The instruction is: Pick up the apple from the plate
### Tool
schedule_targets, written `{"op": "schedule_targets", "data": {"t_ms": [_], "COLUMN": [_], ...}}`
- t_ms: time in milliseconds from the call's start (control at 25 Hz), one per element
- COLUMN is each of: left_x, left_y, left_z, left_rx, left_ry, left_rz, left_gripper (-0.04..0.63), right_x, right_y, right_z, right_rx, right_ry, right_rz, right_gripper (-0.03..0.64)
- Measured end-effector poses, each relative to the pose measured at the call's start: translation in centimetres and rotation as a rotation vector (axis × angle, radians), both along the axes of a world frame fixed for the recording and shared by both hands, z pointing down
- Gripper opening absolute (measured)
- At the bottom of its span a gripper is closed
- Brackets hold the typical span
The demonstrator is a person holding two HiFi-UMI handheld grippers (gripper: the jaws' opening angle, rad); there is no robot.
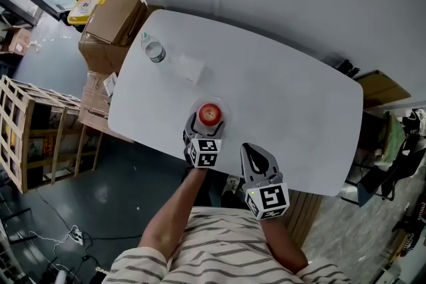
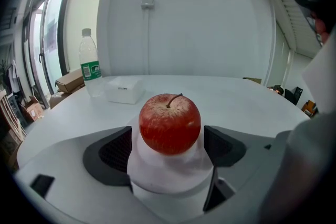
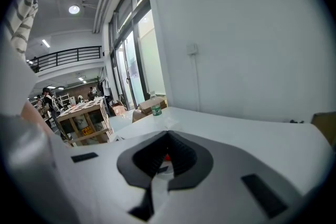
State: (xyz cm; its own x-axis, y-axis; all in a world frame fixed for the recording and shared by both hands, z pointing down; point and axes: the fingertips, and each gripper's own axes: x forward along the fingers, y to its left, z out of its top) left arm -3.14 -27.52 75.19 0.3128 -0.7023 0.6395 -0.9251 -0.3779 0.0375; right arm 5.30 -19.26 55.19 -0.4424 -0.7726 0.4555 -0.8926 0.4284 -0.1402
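Apple [image 2: 169, 123] sits upright on a plate [image 1: 200, 106] near the table's [image 1: 293, 96] near edge, stem up and tipped slightly right. The pale plate is hard to make out against the tabletop. Left gripper [image 2: 168, 150] gapes, its jaws flanking the fruit. Right gripper [image 3: 167, 157], pinched closed and empty, hangs alongside.

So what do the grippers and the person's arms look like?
The left gripper and right gripper are pale grey with black ridged pads, each carrying a white cube of black square markers. The shirt is white with dark stripes.
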Motion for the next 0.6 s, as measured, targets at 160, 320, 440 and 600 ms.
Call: {"op": "schedule_targets", "data": {"t_ms": [160,320,440,600], "left_x": [-0.20,0.06,0.11,0.32], "left_y": [-0.06,-0.27,-0.46,-0.47], "left_z": [0.09,0.25,0.30,0.51], "left_rx": [0.005,0.005,0.004,-0.004], "left_ry": [-0.012,-0.014,-0.018,-0.026], "left_rz": [-0.001,0.012,0.014,0.020], "left_gripper": [0.422,0.422,0.420,0.417], "right_x": [-0.29,-0.35,-0.26,-0.18], "right_y": [0.11,0.08,0.03,-0.06], "right_z": [-0.16,-0.02,0.03,0.10], "right_rx": [0.013,0.009,0.005,0.004], "right_ry": [0.019,0.019,0.020,0.021], "right_rz": [-0.008,-0.008,-0.005,-0.003], "right_gripper": [0.009,0.009,0.009,0.009]}}
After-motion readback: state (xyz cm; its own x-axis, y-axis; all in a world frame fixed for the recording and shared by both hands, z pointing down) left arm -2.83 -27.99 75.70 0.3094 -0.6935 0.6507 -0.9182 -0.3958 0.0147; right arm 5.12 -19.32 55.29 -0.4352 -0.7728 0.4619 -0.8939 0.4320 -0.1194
